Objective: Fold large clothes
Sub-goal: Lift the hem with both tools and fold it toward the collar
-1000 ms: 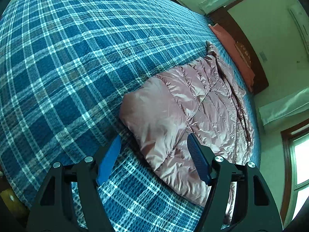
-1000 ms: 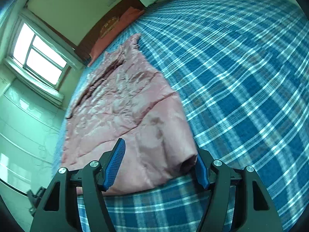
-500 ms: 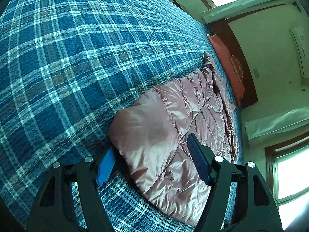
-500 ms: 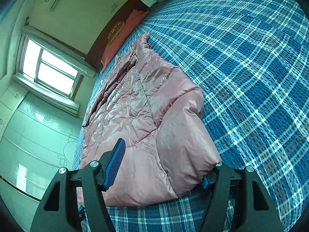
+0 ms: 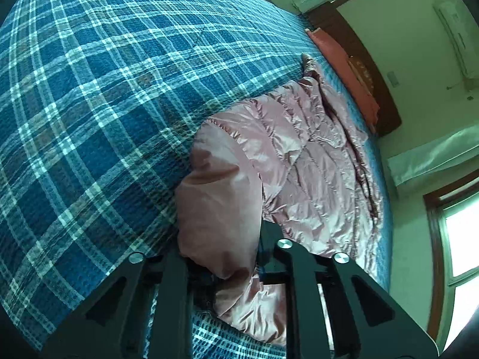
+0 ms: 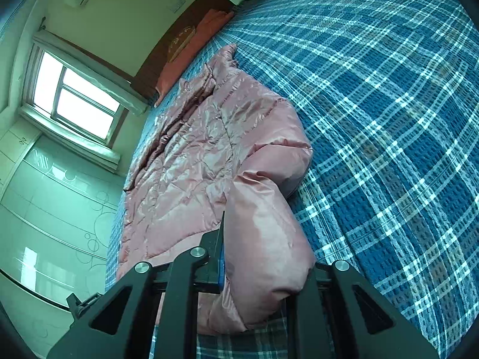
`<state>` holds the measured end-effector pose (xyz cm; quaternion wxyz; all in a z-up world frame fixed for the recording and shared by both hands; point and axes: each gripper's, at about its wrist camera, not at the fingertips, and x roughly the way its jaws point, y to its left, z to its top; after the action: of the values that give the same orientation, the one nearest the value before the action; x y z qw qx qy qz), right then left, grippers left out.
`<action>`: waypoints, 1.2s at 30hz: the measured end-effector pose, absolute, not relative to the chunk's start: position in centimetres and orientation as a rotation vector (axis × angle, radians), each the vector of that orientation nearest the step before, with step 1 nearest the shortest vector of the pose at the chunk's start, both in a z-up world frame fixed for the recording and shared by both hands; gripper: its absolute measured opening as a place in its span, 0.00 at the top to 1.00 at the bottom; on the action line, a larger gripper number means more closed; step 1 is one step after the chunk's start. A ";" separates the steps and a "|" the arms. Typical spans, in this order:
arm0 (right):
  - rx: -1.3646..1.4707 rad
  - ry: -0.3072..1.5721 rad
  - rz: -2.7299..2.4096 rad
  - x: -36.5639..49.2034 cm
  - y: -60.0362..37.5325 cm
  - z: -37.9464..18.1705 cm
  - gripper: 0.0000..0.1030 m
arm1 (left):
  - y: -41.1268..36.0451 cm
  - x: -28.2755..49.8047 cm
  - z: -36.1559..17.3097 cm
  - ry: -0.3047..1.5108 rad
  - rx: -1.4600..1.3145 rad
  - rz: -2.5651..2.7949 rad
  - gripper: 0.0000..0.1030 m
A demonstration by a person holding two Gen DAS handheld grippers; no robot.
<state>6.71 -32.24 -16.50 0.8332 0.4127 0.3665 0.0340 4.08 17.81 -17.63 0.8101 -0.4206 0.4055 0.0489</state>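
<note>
Bulging shiny pink puffer jacket [image 5: 305, 161], quilted

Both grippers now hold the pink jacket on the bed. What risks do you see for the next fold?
1. The left gripper and right gripper have just closed on puffy, shiny parts of the pink down jacket; the slick fabric may slip out when lifted.
2. The far part of the jacket lies wrinkled, so the fold may come out uneven.
3. Dragging could rumple the plaid bedspread.
</note>
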 end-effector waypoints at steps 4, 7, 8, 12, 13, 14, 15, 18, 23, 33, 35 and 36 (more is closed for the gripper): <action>0.895 0.745 0.111 6.1 -32.4 -15.4 0.89 | 17.9 3.3 -16.6 0.836 -0.906 0.073 0.93; 0.897 0.725 0.140 5.1 -32.4 -14.2 0.89 | 17.9 2.3 -15.1 0.813 -0.898 0.043 0.94; 0.891 0.719 0.148 4.7 -32.3 -13.8 0.89 | 17.9 1.9 -14.5 0.803 -0.894 0.030 0.94; 0.873 0.707 0.180 2.4 -31.9 -12.2 0.89 | 18.1 0.3 -12.6 0.782 -0.893 -0.014 0.94; 0.870 0.706 0.188 1.8 -31.8 -11.9 0.89 | 18.2 -0.3 -12.2 0.778 -0.886 -0.026 0.94; 0.867 0.705 0.197 1.1 -31.7 -11.7 0.89 | 18.3 -1.0 -11.8 0.773 -0.878 -0.038 0.94; 0.863 0.705 0.205 0.5 -31.6 -11.5 0.89 | 18.3 -1.6 -11.5 0.771 -0.872 -0.046 0.94; 0.862 0.699 0.225 -1.6 -31.5 -10.8 0.89 | 18.6 -4.0 -10.8 0.771 -0.858 -0.077 0.95; 0.909 0.660 0.251 -4.3 -31.9 -9.7 0.89 | 19.2 -7.4 -10.4 0.795 -0.898 -0.121 0.95; 0.864 0.591 0.366 1.1 -31.3 -5.7 0.89 | 18.6 -3.6 -6.3 0.716 -0.846 -0.196 0.95; 0.862 0.567 0.390 3.6 -31.6 -4.6 0.89 | 18.2 -1.3 -5.0 0.688 -0.822 -0.211 0.95; 0.859 0.558 0.393 4.7 -31.9 -4.2 0.89 | 18.1 0.2 -4.2 0.671 -0.817 -0.218 0.95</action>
<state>4.74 -31.88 -4.20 0.8532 0.4085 0.2654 0.1866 0.21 18.09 -4.22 0.8579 -0.3889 0.3193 -0.1039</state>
